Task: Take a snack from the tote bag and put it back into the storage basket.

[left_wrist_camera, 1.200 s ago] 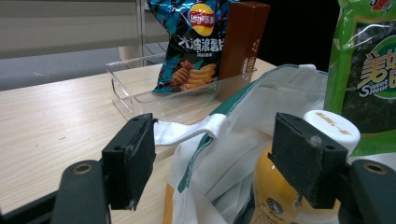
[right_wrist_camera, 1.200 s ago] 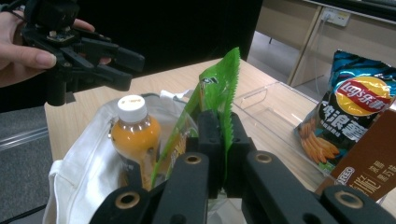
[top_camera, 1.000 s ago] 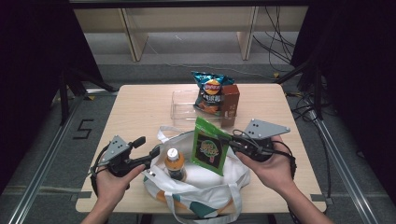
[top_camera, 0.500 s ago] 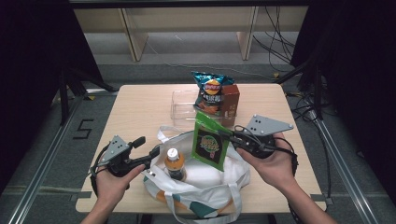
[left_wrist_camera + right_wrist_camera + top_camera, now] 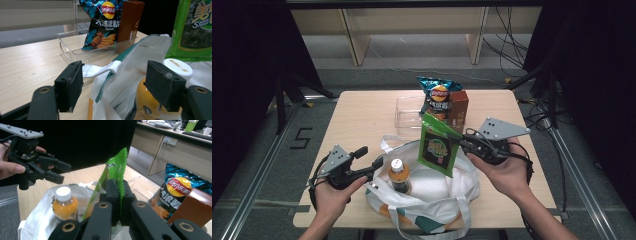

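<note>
**Right gripper carries green packet to the bag**

Right gripper (image 5: 462, 141), centre-right of the high view, pinches the green snack packet (image 5: 438, 149) above the white tote bag (image 5: 439, 192). Left gripper (image 5: 373, 161) stands open at the rim. Orange bottle (image 5: 398, 175) already inside; chips bag (image 5: 438, 97) and brown box (image 5: 459, 107) wait in the clear tray (image 5: 408, 111).

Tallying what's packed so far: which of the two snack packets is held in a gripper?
The green snack packet, pinched at its top edge by the right gripper above the bag. The blue chip packet stands untouched in the clear tray.

Soft light from above is brightening the table (image 5: 362, 120), while the room around it is staying dark. Glare is shining on the chip bag (image 5: 103, 22) beyond the left tongs (image 5: 115, 85). Their close-up jaws are looking slightly blurry.
</note>
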The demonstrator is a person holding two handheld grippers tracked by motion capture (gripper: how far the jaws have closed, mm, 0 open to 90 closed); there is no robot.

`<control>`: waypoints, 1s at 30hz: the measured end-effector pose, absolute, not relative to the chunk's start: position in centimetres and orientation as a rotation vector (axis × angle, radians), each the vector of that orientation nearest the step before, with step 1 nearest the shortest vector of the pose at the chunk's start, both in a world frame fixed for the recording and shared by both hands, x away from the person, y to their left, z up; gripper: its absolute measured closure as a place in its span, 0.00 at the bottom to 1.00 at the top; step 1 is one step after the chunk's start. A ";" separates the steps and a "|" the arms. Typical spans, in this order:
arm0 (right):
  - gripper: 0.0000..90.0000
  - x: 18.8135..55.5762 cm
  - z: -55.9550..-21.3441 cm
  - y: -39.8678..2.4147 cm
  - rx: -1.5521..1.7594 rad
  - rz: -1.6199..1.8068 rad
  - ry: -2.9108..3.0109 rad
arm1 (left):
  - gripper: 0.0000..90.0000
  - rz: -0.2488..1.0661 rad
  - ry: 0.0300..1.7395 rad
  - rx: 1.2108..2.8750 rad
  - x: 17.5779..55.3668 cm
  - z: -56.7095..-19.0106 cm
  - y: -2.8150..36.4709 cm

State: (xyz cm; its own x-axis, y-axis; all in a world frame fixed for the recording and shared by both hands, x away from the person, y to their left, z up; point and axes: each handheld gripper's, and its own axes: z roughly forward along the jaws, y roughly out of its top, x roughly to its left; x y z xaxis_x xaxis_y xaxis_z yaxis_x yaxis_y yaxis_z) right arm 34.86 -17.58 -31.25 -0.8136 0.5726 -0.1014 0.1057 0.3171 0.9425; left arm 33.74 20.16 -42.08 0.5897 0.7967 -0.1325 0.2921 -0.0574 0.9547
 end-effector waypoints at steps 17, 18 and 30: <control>1.00 35.6 -30.0 -17.5 0.578 1.488 2.115 | 0.33 0.530 0.924 1.632 33.7 -42.1 20.2; 1.00 35.6 -30.0 -17.5 0.592 1.495 2.119 | 0.33 0.530 0.924 1.633 33.7 -42.1 20.2; 1.00 36.2 -29.5 -17.5 0.620 1.523 2.078 | 0.33 0.532 0.923 1.631 33.7 -42.0 20.3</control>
